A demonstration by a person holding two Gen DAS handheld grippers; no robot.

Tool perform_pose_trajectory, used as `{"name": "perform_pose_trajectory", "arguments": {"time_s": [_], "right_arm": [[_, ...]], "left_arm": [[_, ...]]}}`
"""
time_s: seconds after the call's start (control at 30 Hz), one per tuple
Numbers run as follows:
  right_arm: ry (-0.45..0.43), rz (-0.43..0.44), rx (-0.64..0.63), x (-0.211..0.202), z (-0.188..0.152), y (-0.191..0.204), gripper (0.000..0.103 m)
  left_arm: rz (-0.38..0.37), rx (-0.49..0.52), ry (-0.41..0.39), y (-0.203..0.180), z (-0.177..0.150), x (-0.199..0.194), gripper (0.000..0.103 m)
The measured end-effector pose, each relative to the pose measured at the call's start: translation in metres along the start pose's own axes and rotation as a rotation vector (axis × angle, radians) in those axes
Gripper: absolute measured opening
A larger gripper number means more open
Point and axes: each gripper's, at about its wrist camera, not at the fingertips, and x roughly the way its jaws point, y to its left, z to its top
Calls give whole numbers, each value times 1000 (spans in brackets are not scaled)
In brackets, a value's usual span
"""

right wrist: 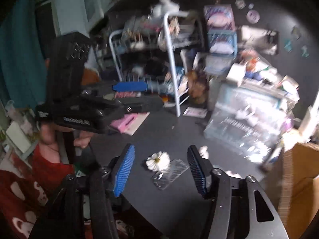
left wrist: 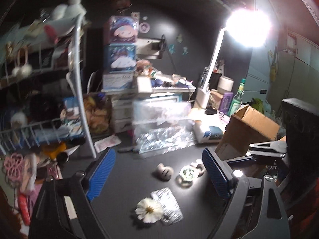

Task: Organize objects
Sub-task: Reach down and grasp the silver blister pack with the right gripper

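- White petals, soft and feather-light: the artificial flower [right wrist: 157,160] lies on the dark desk [right wrist: 159,131], overlapping a clear plastic packet [right wrist: 170,172], between the fingers of my right tool [right wrist: 161,171].
- Both of my tools stand wide open and empty; the left tool [left wrist: 157,176] hovers over the same patch of desk.
- I judge the flower crushable, so I would pinch it low at its centre, gently.
- The packet looks slick and thin; an edge grip seems best.
- Small figurines [left wrist: 163,173] beside it look rigid, easy to clamp across their bodies.
- A cardboard box [left wrist: 249,129] stands open near them.
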Motion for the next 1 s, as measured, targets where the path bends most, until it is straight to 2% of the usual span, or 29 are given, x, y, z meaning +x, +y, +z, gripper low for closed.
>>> {"name": "perform_pose_trajectory", "arguments": {"time_s": [0.1,0.2,0.37,0.47,0.63,0.83,0.93,1.0], "right_arm": [[50,-37,19,39,-18,6,70],[87,-107,37,77,-45,10,77],[137,-148,92,120,-74,10,77],[139,-232,64,137,-74,12,77],[176,-330,26,153,-73,15,77],[192,-396,17,142,-75,3,77],[195,-347,39,140,-76,-6,71],[185,-318,46,141,-75,-7,48]], "left_arm": [[34,-23,3,14,-26,-4,87],[73,-45,36,26,-50,-1,87],[99,-108,90,45,-80,9,87],[97,-114,106,47,-88,11,87],[94,-122,96,53,-88,8,87],[93,-131,89,58,-86,8,87],[88,-129,89,57,-84,9,87],[83,-123,93,53,-82,10,87]]}}
